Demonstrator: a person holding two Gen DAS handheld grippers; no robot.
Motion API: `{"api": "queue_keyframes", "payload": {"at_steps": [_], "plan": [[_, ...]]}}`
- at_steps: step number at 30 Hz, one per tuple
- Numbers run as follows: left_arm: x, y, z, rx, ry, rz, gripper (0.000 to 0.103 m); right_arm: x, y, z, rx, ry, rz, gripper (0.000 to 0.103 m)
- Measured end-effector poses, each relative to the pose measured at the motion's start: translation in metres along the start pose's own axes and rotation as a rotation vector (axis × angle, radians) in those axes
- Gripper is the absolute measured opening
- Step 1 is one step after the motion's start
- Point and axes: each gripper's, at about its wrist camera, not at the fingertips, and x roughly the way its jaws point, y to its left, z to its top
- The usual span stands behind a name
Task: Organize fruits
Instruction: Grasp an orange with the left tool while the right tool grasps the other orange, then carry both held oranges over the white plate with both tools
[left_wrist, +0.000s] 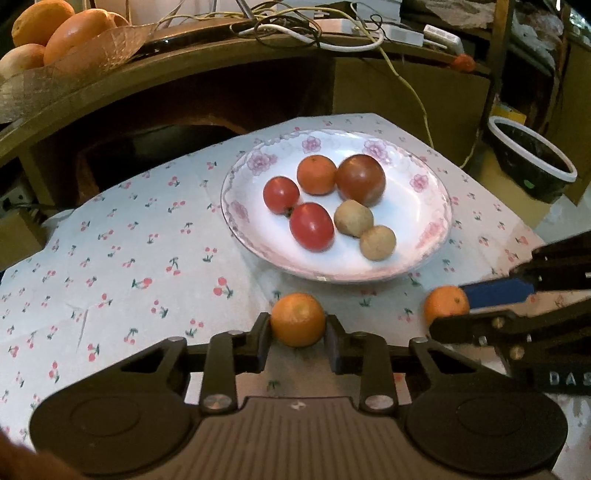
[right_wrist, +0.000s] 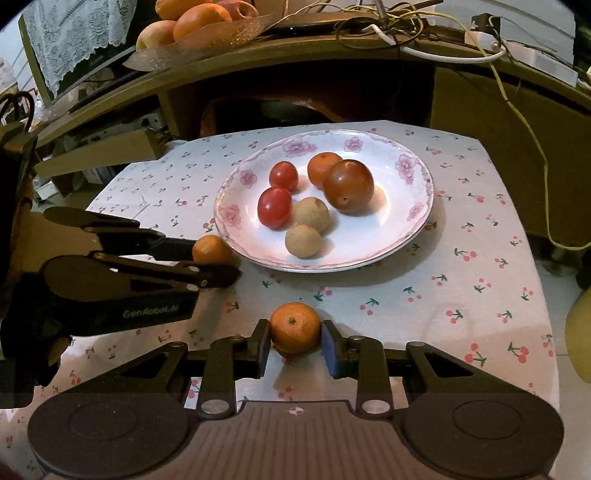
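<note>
Cluttered room bg: shelf w/ cables and a bowl of big oranges (left_wrist: 55, 33) far left, small table w/ cherry-print cloth (left_wrist: 129, 240) in the middle.

Left to right: left gripper (left_wrist: 298, 328) has a small orange (left_wrist: 298, 319) between its fingers, pads touching or nearly touching both sides; fruit looks to be sitting on the cloth just near of the plate (left_wrist: 436, 206), can't tell if lifted. Plate holds 2 red tomatoes (left_wrist: 312, 227), one orange, one dark red-brown round fruit, 2 small tan fruits (left_wrist: 377, 243). Right gripper (right_wrist: 294, 338) same story: narrow around a second orange (right_wrist: 294, 328), blue pads at both flanks, near edge of table, right of the first one.

Step in hand, my read: squeeze both, lift, drop onto plate. Tips:
- grip at widest part, pads level, else round fruit squirts out
- gentle squeeze, peel is soft
- lift clear of plate rim before moving far
- free space is on the near and right parts of the plate; set down low so nothing rolls or bumps the tan ones
- go one arm at a time so grippers don't clash over the plate
</note>
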Motion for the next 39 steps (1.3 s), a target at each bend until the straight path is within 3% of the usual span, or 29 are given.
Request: {"api": "queue_keyframes", "payload": {"at_steps": [10, 20, 31, 37, 39], "plan": [[-0.040, -0.024, -0.025, 0.030, 0.026, -0.023, 0.036, -0.017, 0.010, -0.009, -0.037, -0.003, -0.042, 0.030], [-0.038, -0.038, -0.042, 0.059, 0.047, -0.023, 0.036, -0.021, 0.019, -0.031, -0.065, 0.025, -0.094, 0.032], [-0.039, -0.030, -0.048, 0.076, 0.019, -0.030, 0.050, -0.022, 0.012, -0.037, -0.074, 0.010, -0.058, 0.035], [-0.037, -0.029, -0.045, 0.055, 0.011, -0.050, 0.050, -0.021, 0.011, -0.035, -0.073, 0.009, -0.047, 0.035], [-0.036, -0.031, -0.043, 0.054, 0.015, -0.058, 0.044, -0.020, 0.011, -0.034, -0.070, 0.014, -0.049, 0.034]]}}
